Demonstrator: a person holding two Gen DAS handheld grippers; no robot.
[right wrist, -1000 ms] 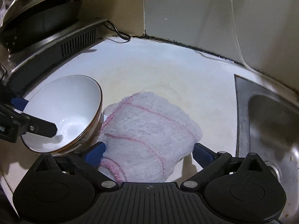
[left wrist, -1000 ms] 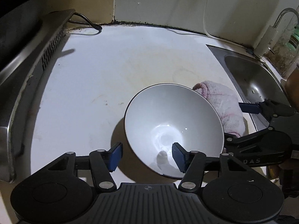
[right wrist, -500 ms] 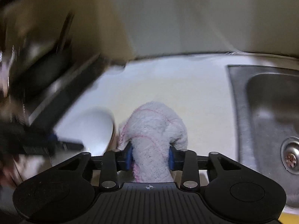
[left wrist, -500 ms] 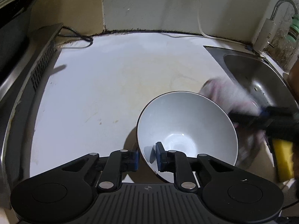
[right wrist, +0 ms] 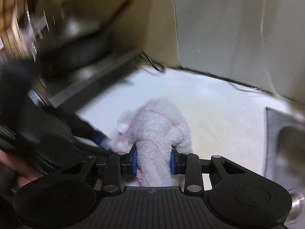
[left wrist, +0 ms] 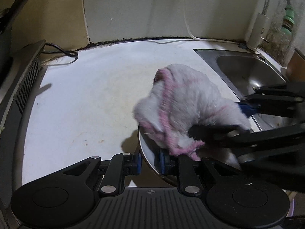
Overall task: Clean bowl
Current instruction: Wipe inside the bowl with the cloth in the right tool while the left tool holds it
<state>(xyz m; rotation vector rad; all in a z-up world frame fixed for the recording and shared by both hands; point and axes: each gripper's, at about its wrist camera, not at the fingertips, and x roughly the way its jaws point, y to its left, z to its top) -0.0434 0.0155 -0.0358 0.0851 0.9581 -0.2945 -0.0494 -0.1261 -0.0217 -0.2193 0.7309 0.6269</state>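
Observation:
My left gripper is shut on the near rim of the white bowl, holding it tilted above the counter. The white cloth with pink stripes hangs over the bowl and covers most of its inside. My right gripper is shut on that cloth, and in the left wrist view it reaches in from the right. In the right wrist view the bowl itself is hidden behind the cloth and the blurred left gripper.
A white counter stretches ahead. A steel sink with a tap lies at the right. A stove with a vent grille runs along the left, with a dark pan on it. A hand shows at lower left.
The right gripper closed on the cloth, lifted it off the counter and carried it left over the bowl. The left gripper closed on the bowl's rim and raised it.

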